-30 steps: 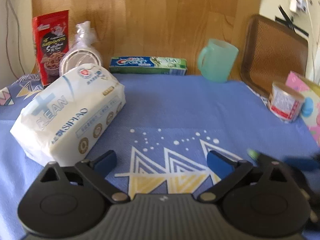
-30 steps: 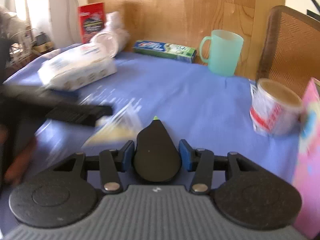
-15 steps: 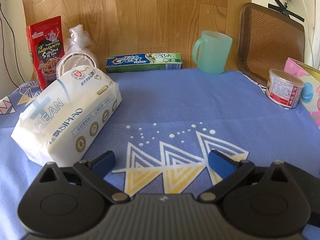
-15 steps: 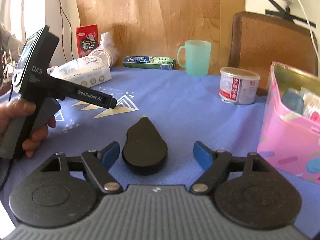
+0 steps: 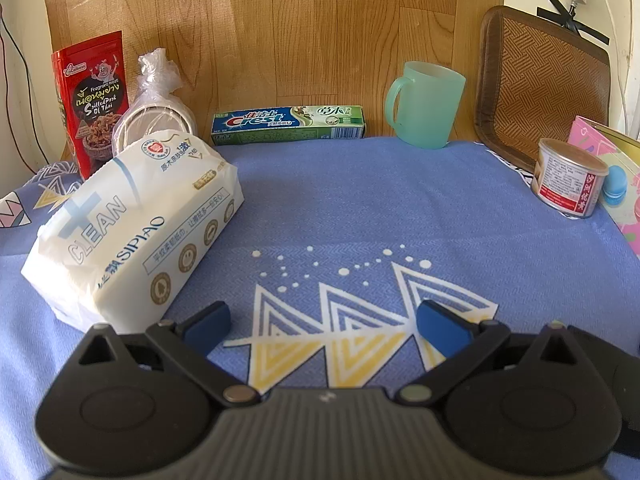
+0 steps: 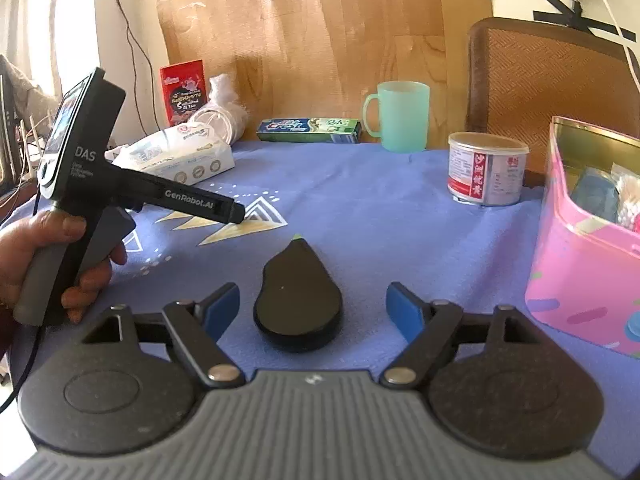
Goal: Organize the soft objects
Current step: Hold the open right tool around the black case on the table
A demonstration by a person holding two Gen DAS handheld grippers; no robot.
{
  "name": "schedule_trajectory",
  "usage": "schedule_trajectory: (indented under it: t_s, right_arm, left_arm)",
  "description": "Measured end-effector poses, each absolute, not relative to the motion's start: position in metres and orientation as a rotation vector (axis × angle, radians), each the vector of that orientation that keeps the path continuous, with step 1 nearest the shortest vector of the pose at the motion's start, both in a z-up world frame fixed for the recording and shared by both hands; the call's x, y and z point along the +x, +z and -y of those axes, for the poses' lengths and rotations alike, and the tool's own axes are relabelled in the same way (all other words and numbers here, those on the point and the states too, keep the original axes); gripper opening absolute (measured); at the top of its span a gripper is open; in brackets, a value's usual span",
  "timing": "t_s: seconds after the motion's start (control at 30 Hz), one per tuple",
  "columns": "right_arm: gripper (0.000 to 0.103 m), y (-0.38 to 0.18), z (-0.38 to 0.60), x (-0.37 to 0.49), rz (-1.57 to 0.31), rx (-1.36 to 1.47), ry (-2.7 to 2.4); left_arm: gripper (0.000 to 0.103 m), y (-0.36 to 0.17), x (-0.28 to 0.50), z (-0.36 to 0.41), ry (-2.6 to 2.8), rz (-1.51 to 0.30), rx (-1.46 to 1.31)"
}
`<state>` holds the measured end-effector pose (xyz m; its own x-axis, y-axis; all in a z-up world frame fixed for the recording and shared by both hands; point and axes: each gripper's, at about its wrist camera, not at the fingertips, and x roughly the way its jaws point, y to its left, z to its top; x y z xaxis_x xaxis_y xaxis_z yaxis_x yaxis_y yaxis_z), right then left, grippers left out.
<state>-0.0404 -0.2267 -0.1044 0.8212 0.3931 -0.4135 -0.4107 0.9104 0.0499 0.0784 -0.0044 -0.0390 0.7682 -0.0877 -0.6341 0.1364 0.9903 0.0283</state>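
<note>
A white soft tissue pack (image 5: 132, 228) lies on the blue cloth at the left; it also shows in the right wrist view (image 6: 176, 158). A black eggplant-shaped soft toy (image 6: 298, 300) lies on the cloth between the open fingers of my right gripper (image 6: 314, 310), apart from both pads. My left gripper (image 5: 324, 322) is open and empty, its left finger just right of the tissue pack's near corner. The left gripper's body (image 6: 132, 192) shows in the right wrist view, held in a hand. A pink box (image 6: 588, 248) stands at the right.
Along the wooden back wall stand a red snack pouch (image 5: 94, 100), a bagged stack of paper bowls (image 5: 154, 114), a toothpaste box (image 5: 288, 124) and a green mug (image 5: 426, 104). A tin can (image 5: 568, 178) sits by the pink box (image 5: 612, 184). A woven chair back (image 5: 540, 80) stands at the right.
My right gripper has opened and let go of the black eggplant toy, which now lies on the cloth. The right gripper has drawn back. The left gripper has barely moved.
</note>
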Motion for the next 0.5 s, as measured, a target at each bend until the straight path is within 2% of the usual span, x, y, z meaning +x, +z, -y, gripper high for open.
schedule_trajectory:
  t_s: [0.5]
  right_arm:
    - [0.081, -0.1047, 0.2259, -0.0400, -0.436, -0.057, 0.435]
  left_arm:
    - [0.103, -0.0387, 0.0780, 0.0045, -0.121, -0.684, 0.073]
